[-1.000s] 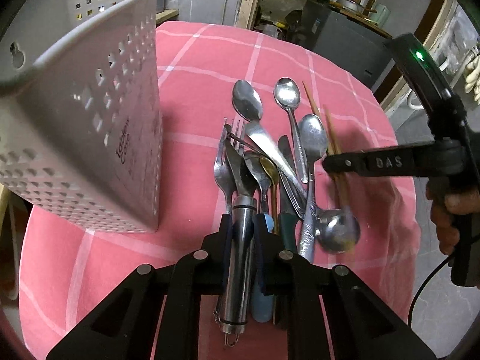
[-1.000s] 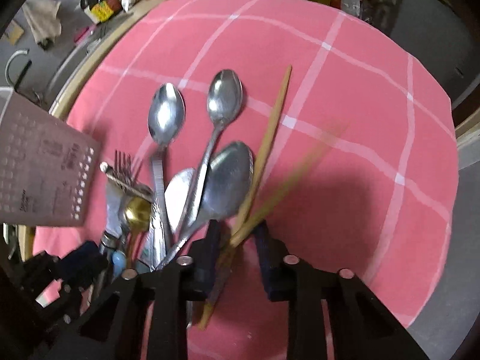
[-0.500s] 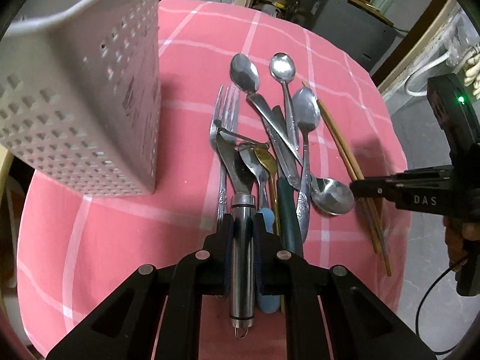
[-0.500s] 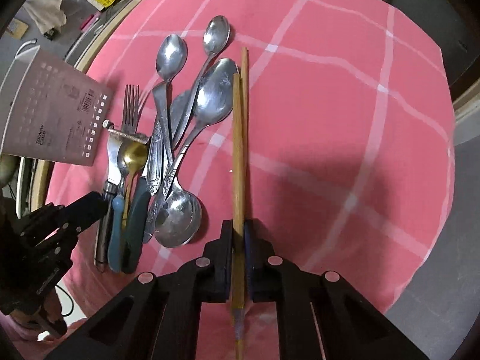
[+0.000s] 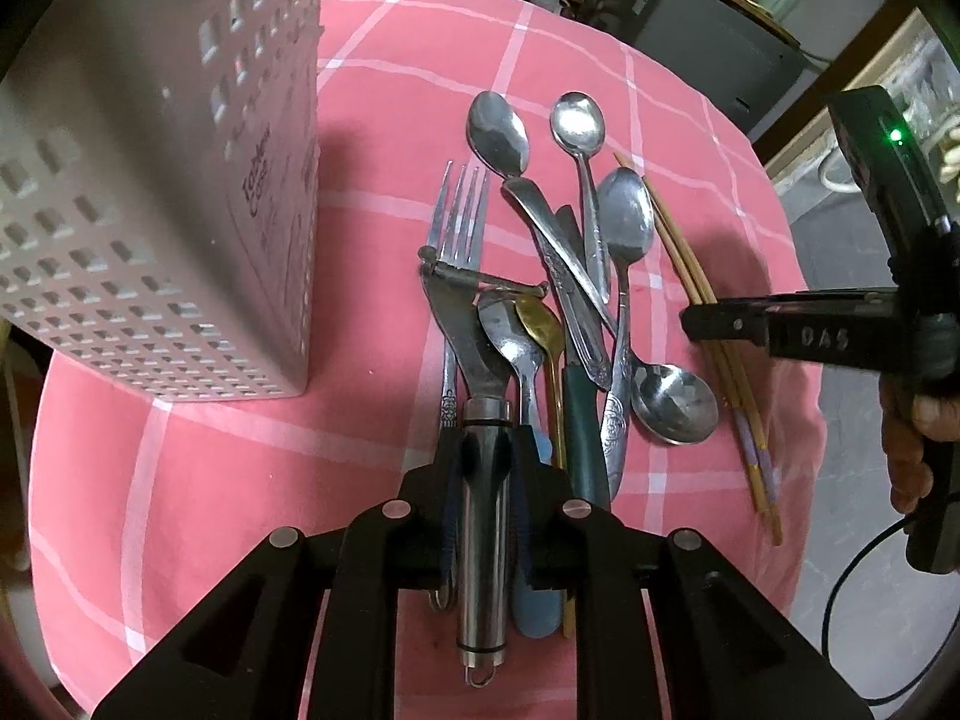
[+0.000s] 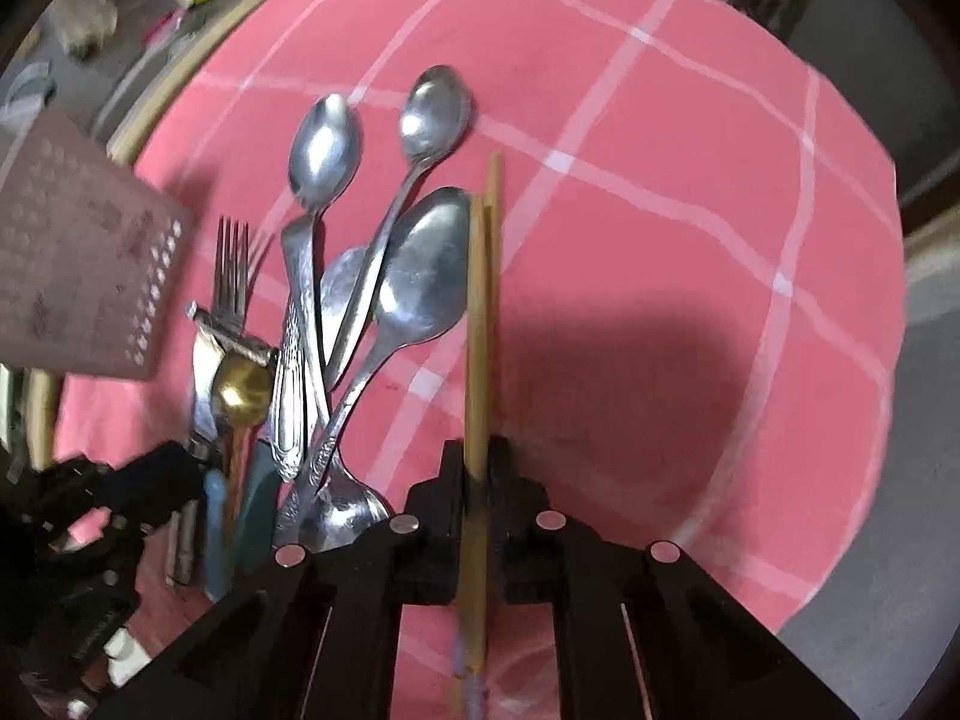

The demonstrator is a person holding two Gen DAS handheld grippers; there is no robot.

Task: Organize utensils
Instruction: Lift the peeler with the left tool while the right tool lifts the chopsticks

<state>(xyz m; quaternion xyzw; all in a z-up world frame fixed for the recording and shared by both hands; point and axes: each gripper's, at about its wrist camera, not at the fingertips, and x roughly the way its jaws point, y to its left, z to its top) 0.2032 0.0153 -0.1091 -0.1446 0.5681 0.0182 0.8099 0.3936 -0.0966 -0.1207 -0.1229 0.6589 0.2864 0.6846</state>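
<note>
1. Pinching narrow with the left gripper (image 5: 489, 456), pads pressed on both sides of the round steel handle of a peeler (image 5: 483, 540); blade end pointing away, crossing the neck of a fork (image 5: 462, 210).
2. Pinching narrower with the right gripper (image 6: 477, 468), jaws just been closing, a pair of wooden chopsticks (image 6: 480, 312) between the pads and running straight ahead along the fingers.
3. Seen from the left wrist: chopsticks flat on the pink checked tablecloth (image 5: 690, 120), on the pile's right side, towards the right edge of the round table (image 6: 180, 66).
4. Cannot tell whether either held piece is clear of the cloth.
5. Heaped mid-table, handles mostly towards the near edge: several steel spoons (image 5: 498, 132), a small gold spoon (image 5: 540, 324) and a green-handled knife (image 5: 582, 420), overlapping one another.
6. Lying reversed among them, one large spoon (image 5: 675, 402), bowl nearest the near edge, just beside the chopsticks.
7. Standing by the left edge of the table, apart from the pile: a white perforated caddy (image 5: 150, 210).
8. At the right of the left wrist view, a hand (image 5: 906, 450) wrapped round the right gripper's grip.
</note>
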